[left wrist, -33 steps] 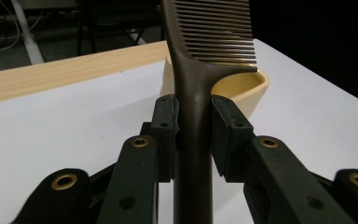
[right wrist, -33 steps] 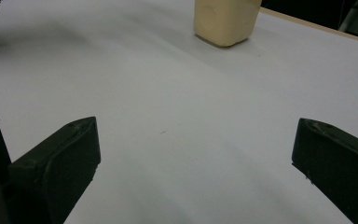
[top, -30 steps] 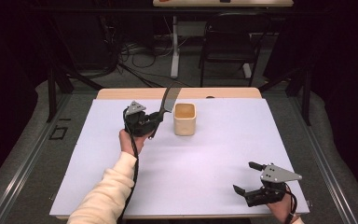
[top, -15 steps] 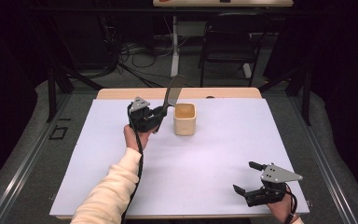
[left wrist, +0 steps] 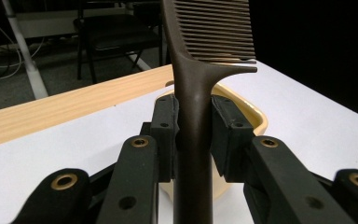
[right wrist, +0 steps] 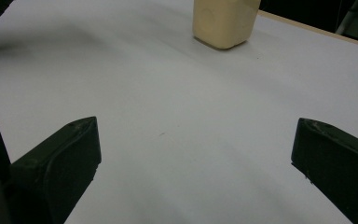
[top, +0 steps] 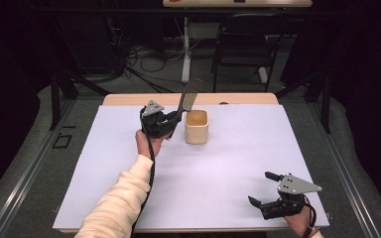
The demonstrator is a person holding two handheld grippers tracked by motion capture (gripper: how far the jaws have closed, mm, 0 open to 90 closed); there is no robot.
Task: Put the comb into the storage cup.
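Resting near the table's (top: 104, 198) front edge, the right gripper (top: 265, 191) lies idle with its jaws spread wide and nothing between them, well apart from the work. Farther in, the left gripper (top: 171, 121) is clenched on the handle of a dark comb (top: 187, 99), which rises tilted, teeth end uppermost, just beside and partly over the cup (top: 197, 126). In the left gripper view the pads press the comb (left wrist: 193, 116) from both sides low on its narrow, smooth shaft, with the cup's (left wrist: 254, 116) cream rim directly behind. Several faults appear possible from this pose. Because the hold sits far from the toothed end, the long upper part could pivot between the pads if the wrist turns quickly. Because the cup is light and stands free on the white sheet, a comb brought down against its rim or wall, rather than into the opening, would probably tip or push it. Because the comb is taller than the cup, early release might let it lean hard on one wall and topple the cup.
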